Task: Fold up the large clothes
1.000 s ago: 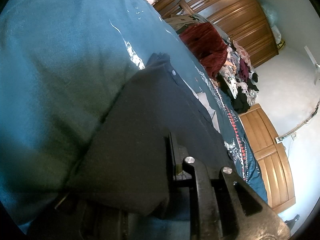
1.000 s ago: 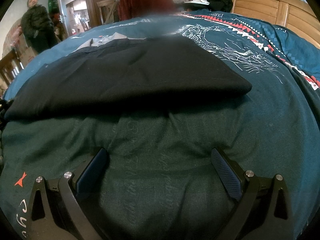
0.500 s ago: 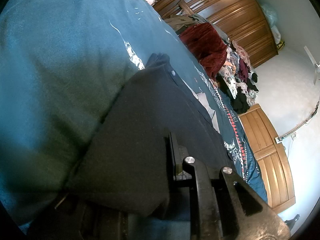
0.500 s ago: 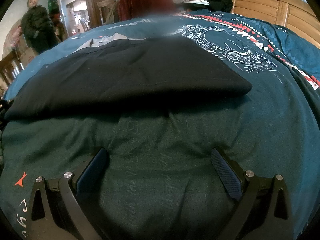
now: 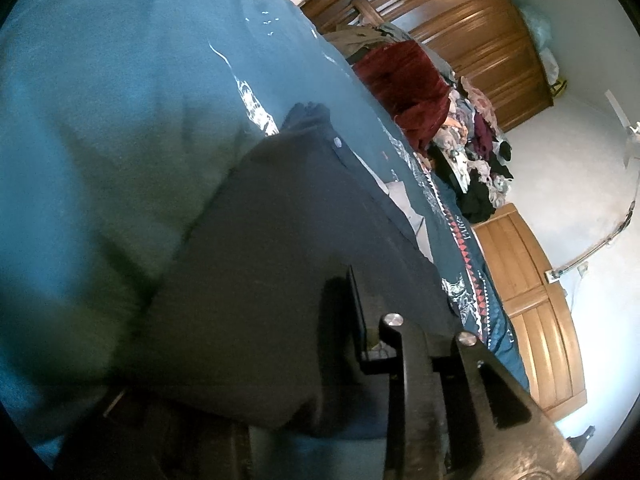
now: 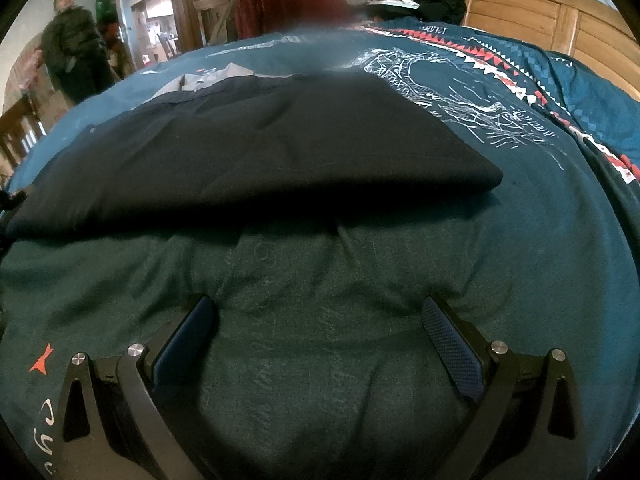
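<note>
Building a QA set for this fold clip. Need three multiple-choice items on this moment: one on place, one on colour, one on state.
1. Where does the dark navy folded garment lie?
A. On the teal printed bedspread
B. On the wooden headboard
C. On the heap of mixed clothes

2. What colour is the plush blanket at the far end of the bed?
A. Yellow
B. Dark red
C. White

3. How do the right gripper fingers stand?
A. Shut on the garment
B. Shut on nothing
C. Spread wide, nothing between them

Answers:
1 A: the garment rests flat on the bedspread in both views.
2 B: the blanket by the heap of clothes is deep red.
3 C: the two blue pads sit far apart over bare bedspread, short of the garment's edge.
</note>
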The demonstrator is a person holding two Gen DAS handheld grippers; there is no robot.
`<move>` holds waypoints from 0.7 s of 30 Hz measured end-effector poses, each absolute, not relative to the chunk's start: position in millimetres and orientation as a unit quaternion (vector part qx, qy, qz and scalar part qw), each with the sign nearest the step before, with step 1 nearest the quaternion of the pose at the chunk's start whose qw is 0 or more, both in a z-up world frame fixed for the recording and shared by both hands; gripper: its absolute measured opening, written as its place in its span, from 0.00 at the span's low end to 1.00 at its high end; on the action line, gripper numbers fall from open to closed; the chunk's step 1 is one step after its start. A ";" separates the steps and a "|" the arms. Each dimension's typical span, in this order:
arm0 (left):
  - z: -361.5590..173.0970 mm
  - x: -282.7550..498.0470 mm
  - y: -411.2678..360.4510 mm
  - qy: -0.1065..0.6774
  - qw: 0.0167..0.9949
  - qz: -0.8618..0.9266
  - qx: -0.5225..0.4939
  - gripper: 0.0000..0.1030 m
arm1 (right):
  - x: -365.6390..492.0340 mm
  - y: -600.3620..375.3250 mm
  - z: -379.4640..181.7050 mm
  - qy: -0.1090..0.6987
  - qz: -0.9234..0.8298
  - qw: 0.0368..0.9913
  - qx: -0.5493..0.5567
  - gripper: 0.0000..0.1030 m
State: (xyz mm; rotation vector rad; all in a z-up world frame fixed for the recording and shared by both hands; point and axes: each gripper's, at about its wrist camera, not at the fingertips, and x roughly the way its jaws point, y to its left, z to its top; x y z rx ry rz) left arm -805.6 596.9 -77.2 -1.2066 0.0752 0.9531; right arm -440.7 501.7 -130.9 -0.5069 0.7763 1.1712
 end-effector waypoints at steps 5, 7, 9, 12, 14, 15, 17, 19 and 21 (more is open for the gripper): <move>-77.5 -805.6 598.2 0.034 0.717 0.432 -0.546 0.19 | -443.0 504.7 -122.6 0.359 0.532 0.722 -0.260 1.00; -74.9 -803.5 598.0 0.038 0.717 0.436 -0.543 0.10 | -444.1 502.8 -113.8 0.371 0.539 0.707 -0.269 0.94; -68.7 -800.9 596.0 0.040 0.722 0.445 -0.529 0.06 | -447.7 498.6 -97.4 0.379 0.557 0.690 -0.266 0.91; -58.6 -792.2 595.1 0.051 0.730 0.461 -0.503 0.15 | -459.2 496.6 -60.4 0.363 0.594 0.676 -0.244 0.91; -58.5 -784.5 597.9 0.058 0.734 0.461 -0.495 0.36 | -468.7 511.1 -34.7 0.345 0.619 0.666 -0.230 0.92; -58.5 -781.2 598.7 0.070 0.735 0.466 -0.488 0.35 | -472.7 523.0 -22.7 0.338 0.632 0.661 -0.223 0.93; -52.9 -772.9 598.9 0.095 0.737 0.482 -0.464 0.27 | -485.3 563.4 1.1 0.329 0.663 0.638 -0.213 0.94; -40.8 -764.6 596.0 0.114 0.747 0.494 -0.429 0.16 | -497.1 603.3 19.2 0.325 0.687 0.615 -0.209 0.94; -25.3 -753.8 592.5 0.130 0.763 0.501 -0.386 0.14 | -513.1 649.8 34.3 0.335 0.719 0.574 -0.206 0.94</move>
